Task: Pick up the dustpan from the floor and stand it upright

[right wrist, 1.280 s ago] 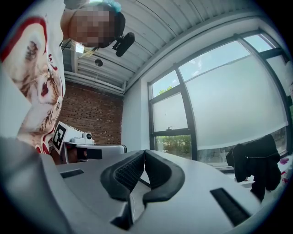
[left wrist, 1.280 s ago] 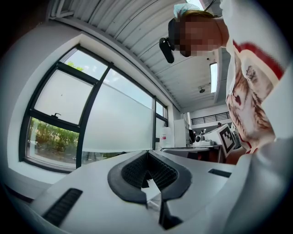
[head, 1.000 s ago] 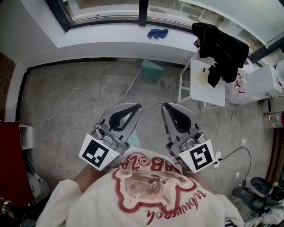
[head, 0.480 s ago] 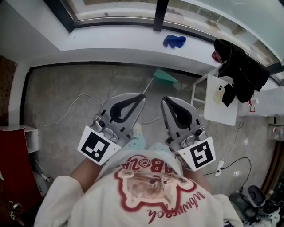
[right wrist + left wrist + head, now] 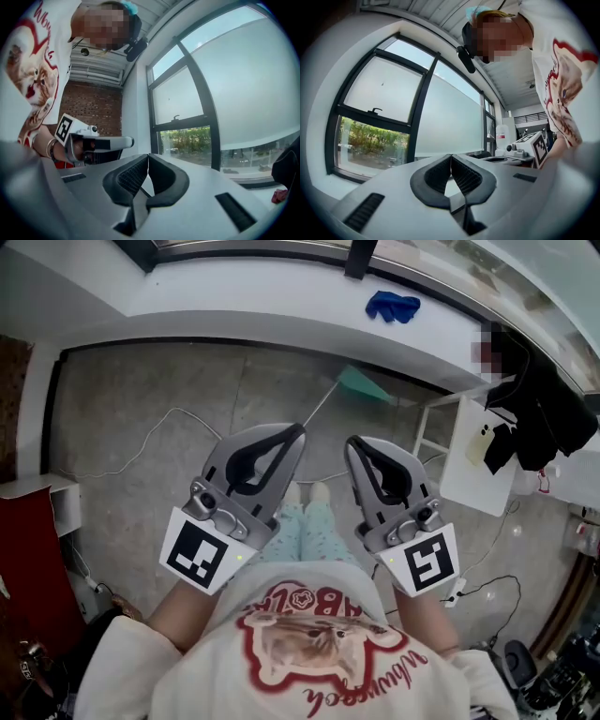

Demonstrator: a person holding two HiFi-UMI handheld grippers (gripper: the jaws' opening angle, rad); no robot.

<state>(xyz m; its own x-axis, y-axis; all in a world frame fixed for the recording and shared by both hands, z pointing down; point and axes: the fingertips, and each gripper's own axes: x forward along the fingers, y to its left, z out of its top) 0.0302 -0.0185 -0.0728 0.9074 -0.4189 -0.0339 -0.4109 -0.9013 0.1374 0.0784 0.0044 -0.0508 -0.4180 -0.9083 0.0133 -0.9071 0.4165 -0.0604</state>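
In the head view the green dustpan (image 5: 363,384) lies on the grey floor by the wall under the window, its thin pale handle (image 5: 317,412) running down and left toward me. My left gripper (image 5: 298,431) and right gripper (image 5: 353,442) are held side by side, level, in front of my body, above the floor and short of the dustpan. Both are shut with nothing between the jaws. The left gripper view shows its tips (image 5: 451,157) closed against the window. In the right gripper view its tips (image 5: 148,157) also meet. The dustpan appears in neither gripper view.
A white cable (image 5: 141,451) loops over the floor at left. A blue cloth (image 5: 394,306) lies on the window sill. A white stand (image 5: 473,460) draped with black clothing (image 5: 548,418) is at right. A red panel (image 5: 28,568) is at the left edge.
I have walked toward the window: the sill and wall have come closer and the dustpan has shifted right in the view. Both grippers stayed shut and side by side.
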